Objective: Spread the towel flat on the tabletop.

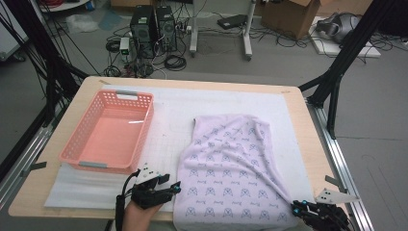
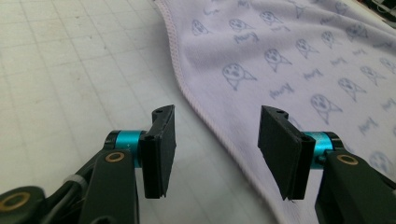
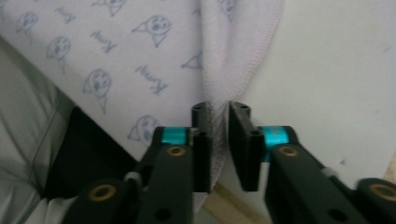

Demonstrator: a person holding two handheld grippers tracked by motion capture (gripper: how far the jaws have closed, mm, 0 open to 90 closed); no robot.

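A pale lilac towel (image 1: 226, 163) printed with small dog faces lies rumpled on the white mat (image 1: 168, 115), and its near edge hangs over the table's front. My left gripper (image 1: 177, 185) sits at the towel's near left edge. In the left gripper view the towel (image 2: 289, 60) has its stitched hem running under the gap of my left gripper (image 2: 215, 144). Its jaws stand wide apart and press on nothing. My right gripper (image 1: 294, 208) is at the towel's near right corner. In the right gripper view my right gripper (image 3: 219, 140) pinches a bunched fold of the towel (image 3: 140, 56).
A pink slotted basket (image 1: 72, 144) with nothing in it stands on the mat at the left. The wooden table (image 1: 308, 144) has bare margins around the mat. Beyond the table are computer towers (image 1: 154, 29), cables, black frame legs and a cardboard box (image 1: 288, 17).
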